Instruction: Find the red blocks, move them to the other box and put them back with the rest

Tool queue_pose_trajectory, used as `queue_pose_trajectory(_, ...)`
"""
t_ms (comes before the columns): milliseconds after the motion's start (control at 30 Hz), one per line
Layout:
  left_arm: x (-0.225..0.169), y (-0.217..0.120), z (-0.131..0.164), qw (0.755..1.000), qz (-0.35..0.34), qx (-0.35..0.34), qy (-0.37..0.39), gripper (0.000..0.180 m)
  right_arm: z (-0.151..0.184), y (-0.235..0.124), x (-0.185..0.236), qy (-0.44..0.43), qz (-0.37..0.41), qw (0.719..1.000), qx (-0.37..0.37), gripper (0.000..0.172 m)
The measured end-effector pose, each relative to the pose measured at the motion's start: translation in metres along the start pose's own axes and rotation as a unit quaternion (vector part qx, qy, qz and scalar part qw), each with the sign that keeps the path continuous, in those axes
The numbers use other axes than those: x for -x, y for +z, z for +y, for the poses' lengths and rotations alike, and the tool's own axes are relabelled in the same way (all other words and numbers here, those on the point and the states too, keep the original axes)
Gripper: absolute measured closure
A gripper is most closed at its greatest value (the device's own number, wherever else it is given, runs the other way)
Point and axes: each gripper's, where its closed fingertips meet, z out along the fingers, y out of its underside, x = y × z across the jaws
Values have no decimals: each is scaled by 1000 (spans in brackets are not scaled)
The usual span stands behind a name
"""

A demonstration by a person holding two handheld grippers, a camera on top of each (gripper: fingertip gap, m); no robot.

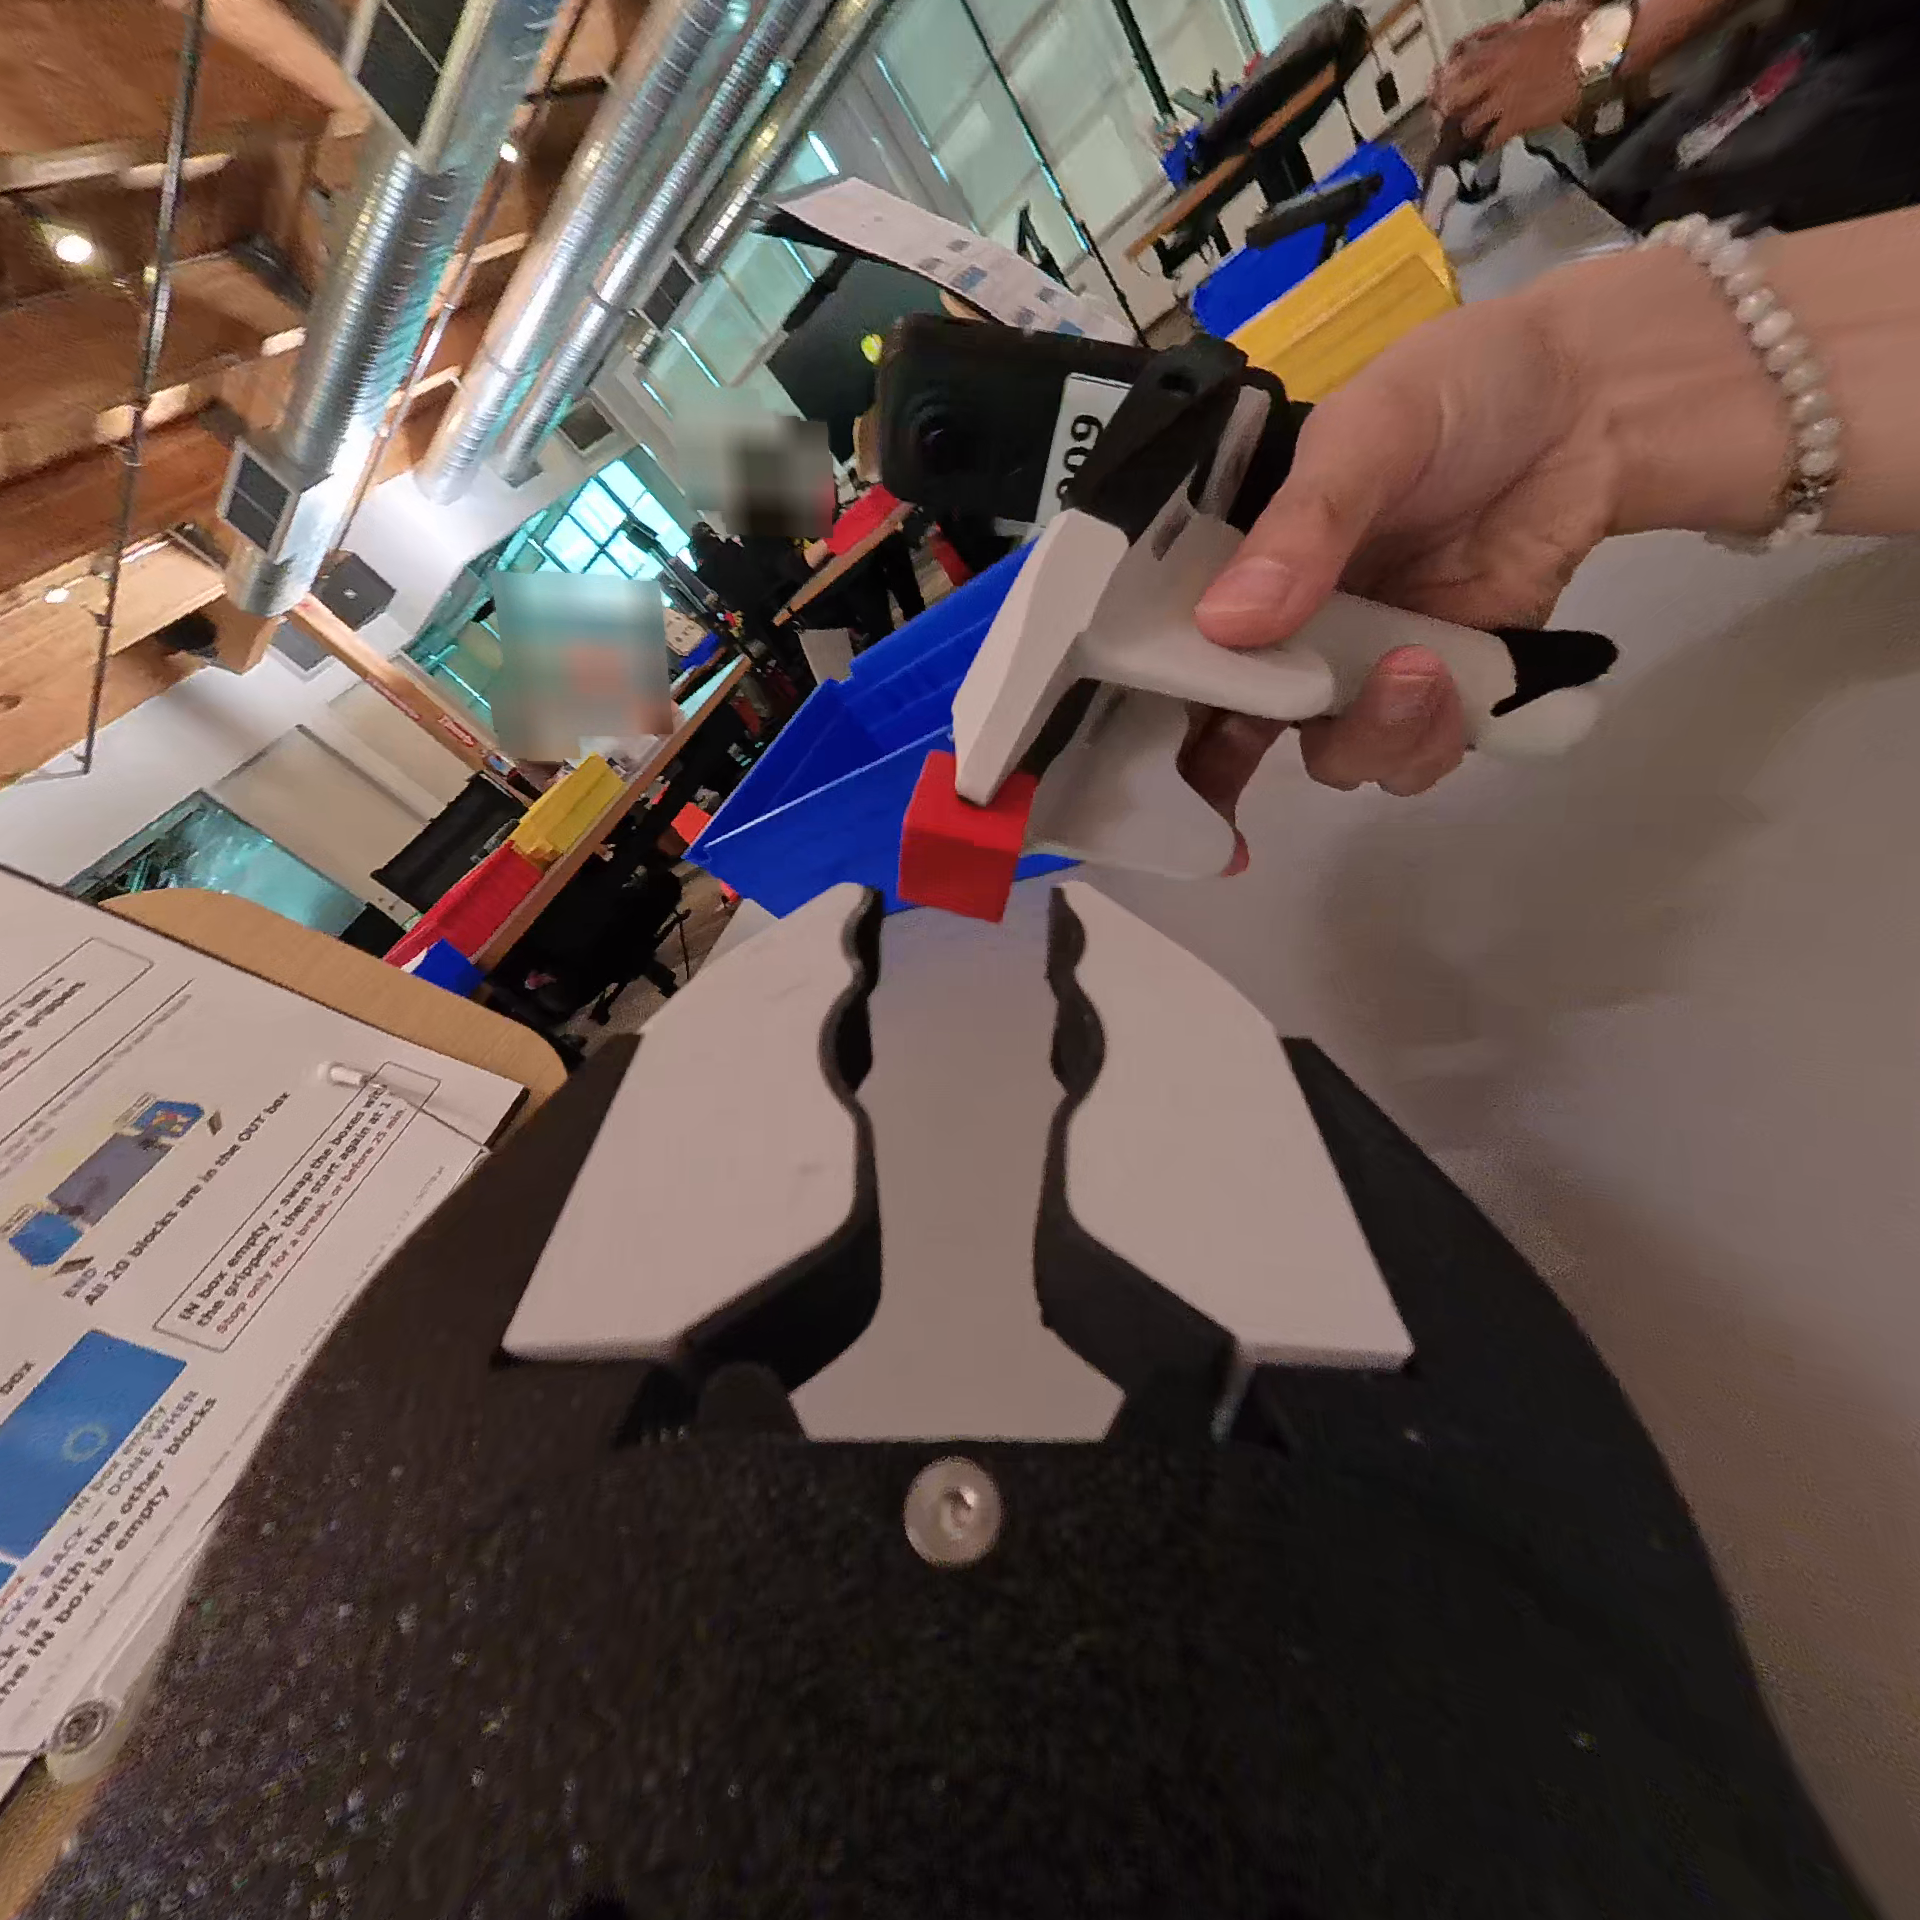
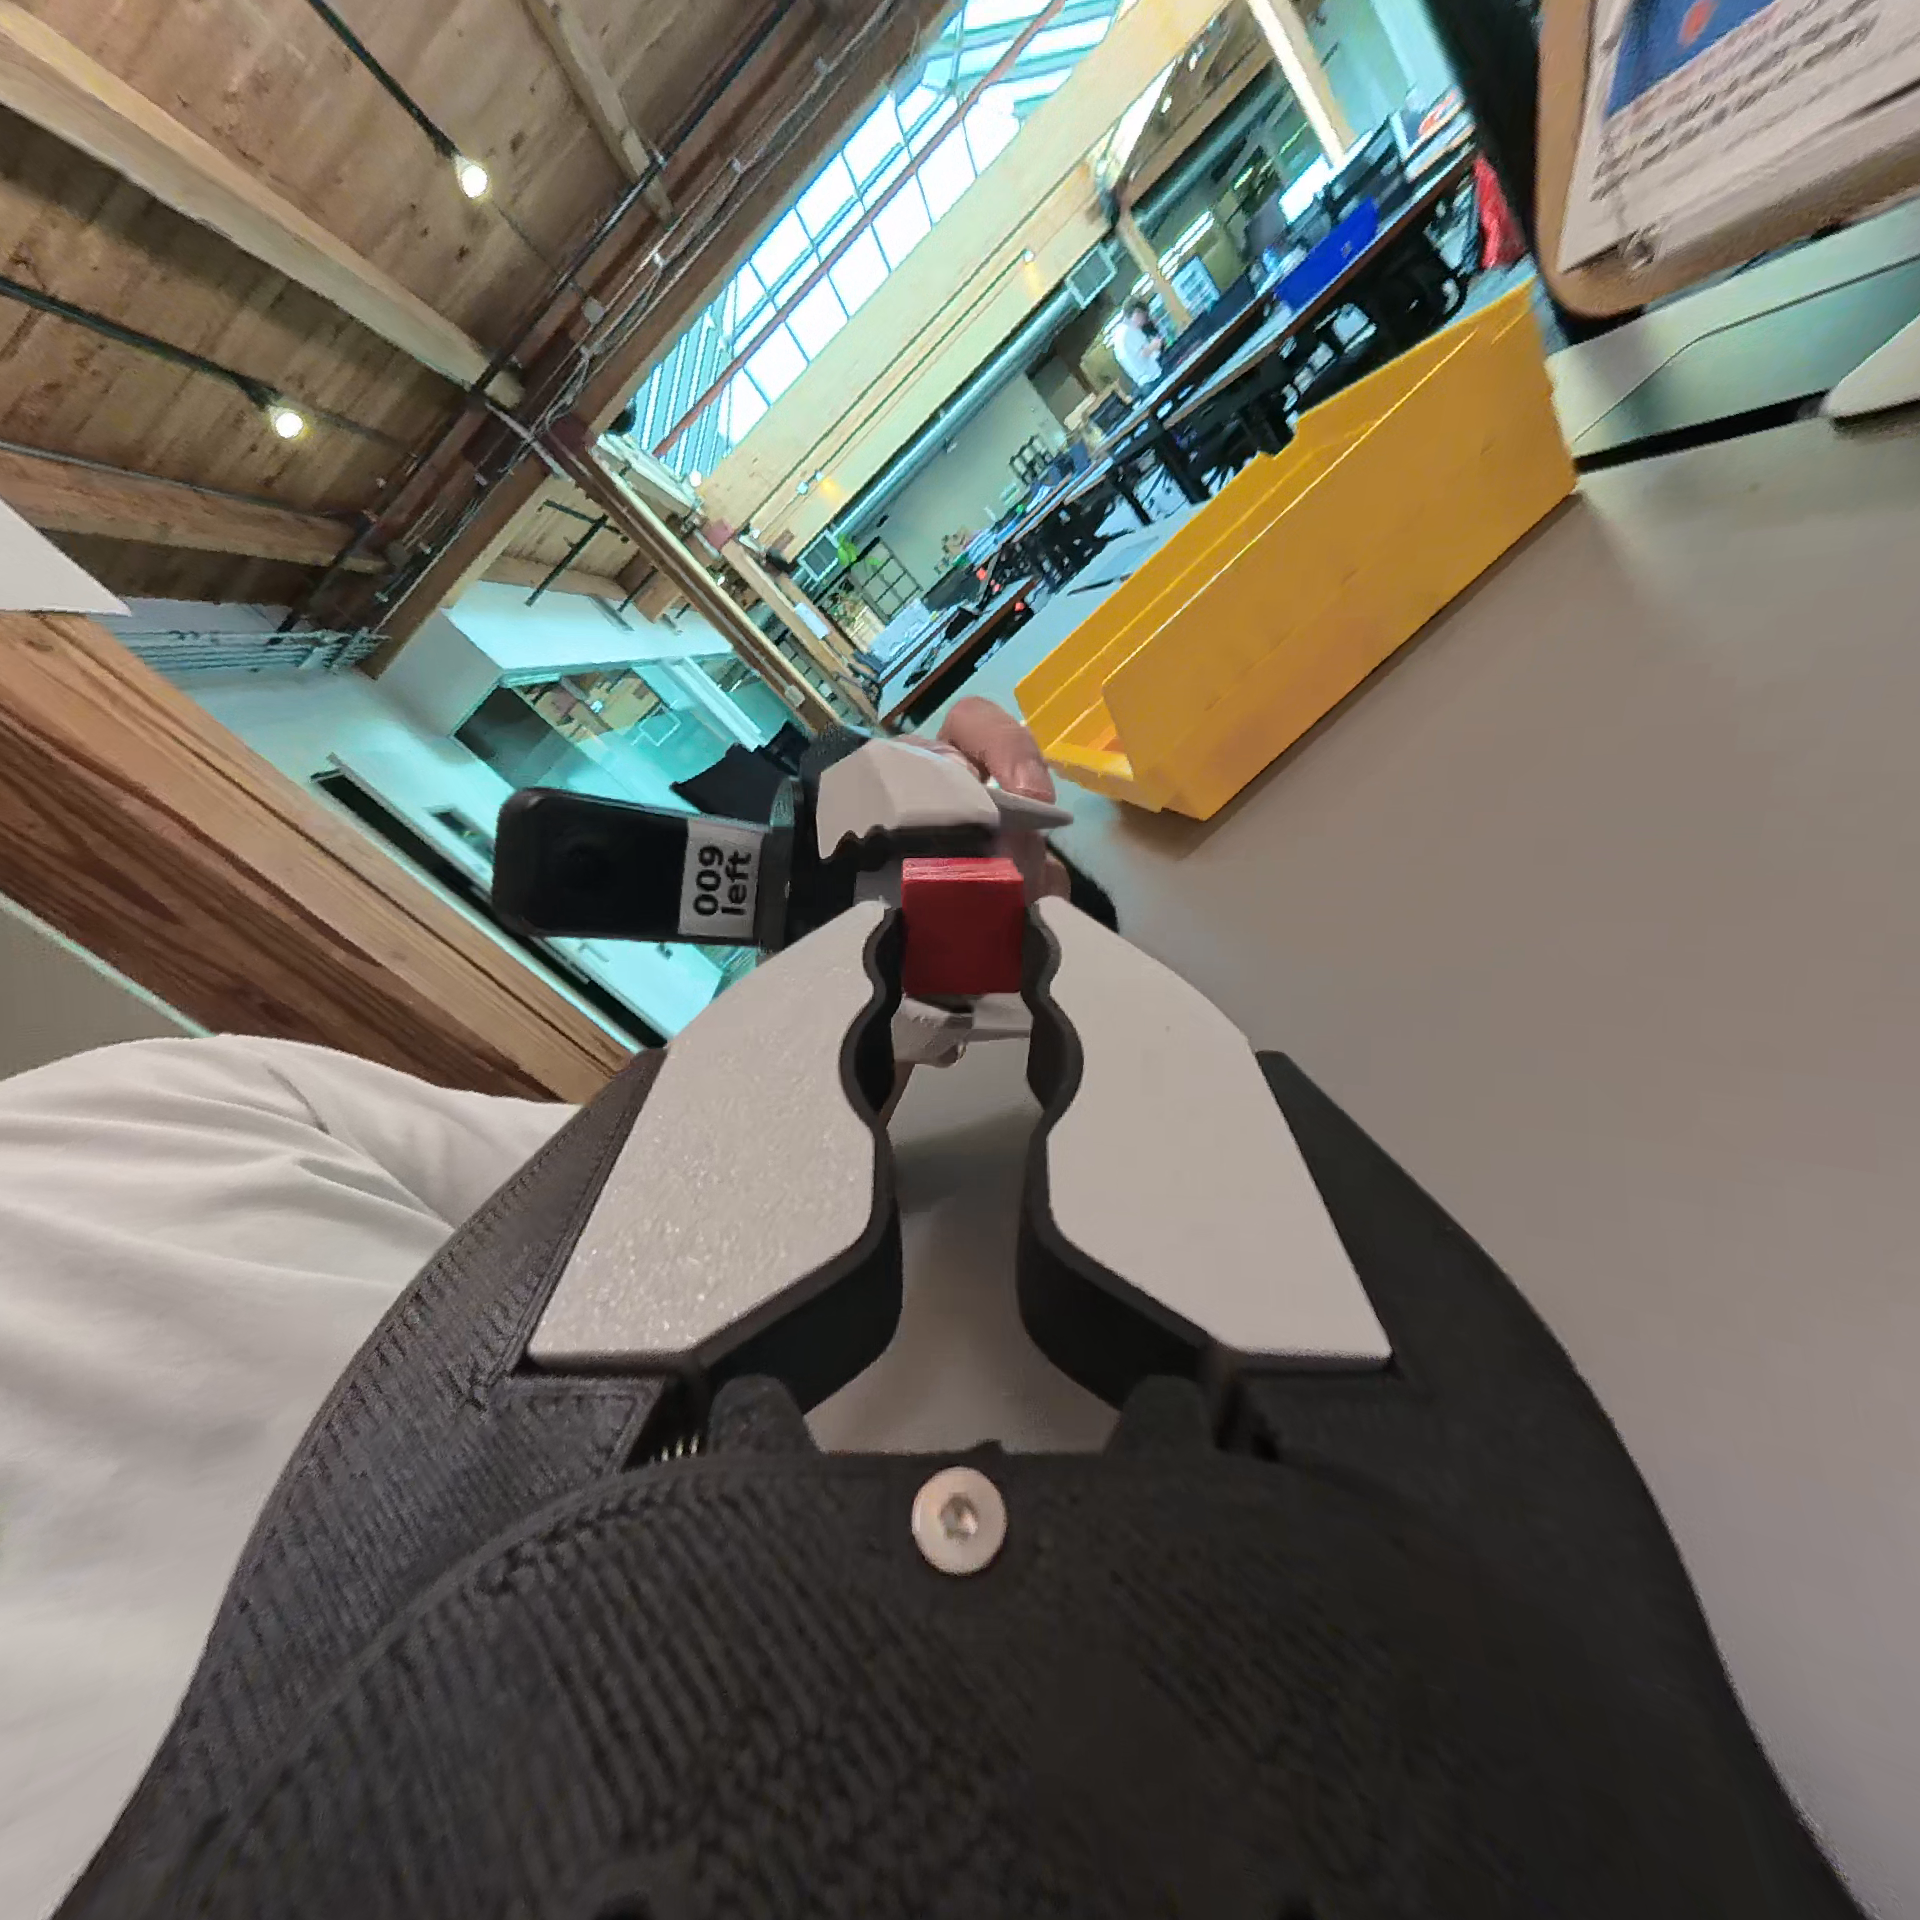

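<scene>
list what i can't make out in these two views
- Yellow box contents: the right wrist view shows only its outer wall.
- Blue box contents: the left wrist view sees it side-on, partly behind the red block.
- Background people, left wrist view: covered by blurred patches.
- Printed sheet: cut off by the left edge.

The red block (image 2: 961, 925) looked like matt plastic with fine printed ridges. The right gripper (image 2: 961, 935) clamping it had grainy grey plastic fingers (image 2: 748, 1143) on a coarse, ribbed black body, with 1 shiny metal screw (image 2: 957, 1522). The yellow box (image 2: 1351, 582) and blue box (image 1: 831, 790) were smooth, slightly glossy plastic. The table (image 2: 1558, 935) was smooth and matt; the beams (image 2: 208, 790) were grained wood.
</scene>
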Motion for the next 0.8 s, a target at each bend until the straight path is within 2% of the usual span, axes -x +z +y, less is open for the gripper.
queue_pose_trajectory(133, 13, -2, 7, 999, -45, 0, -24, 130, -35, -40, -6, -38, 61, 996, -59, 150)
queue_pose_trajectory(200, 21, -2, 16, 997, -71, 19, -29, 127, -57, -76, -17, -85, 149, 981, -91, 150)
queue_pose_trajectory(267, 25, -1, 24, 995, -85, 33, -40, 125, -78, -128, -34, -137, 273, 945, -116, 150)
queue_pose_trajectory(333, 28, 1, 30, 993, -92, 44, -56, 125, -91, -187, -52, -166, 399, 892, -133, 149)
queue_pose_trajectory(400, 28, 2, 33, 992, -94, 50, -69, 126, -97, -232, -62, -174, 480, 848, -140, 149)
queue_pose_trajectory(467, 30, 3, 34, 991, -97, 51, -78, 127, -97, -257, -72, -178, 528, 819, -135, 150)
queue_pose_trajectory(567, 32, 4, 39, 989, -105, 58, -88, 130, -88, -267, -96, -172, 567, 801, -92, 149)
queue_pose_trajectory(800, 36, 1, 51, 986, -116, 79, -90, 132, -85, -242, -138, -180, 585, 791, 8, 150)
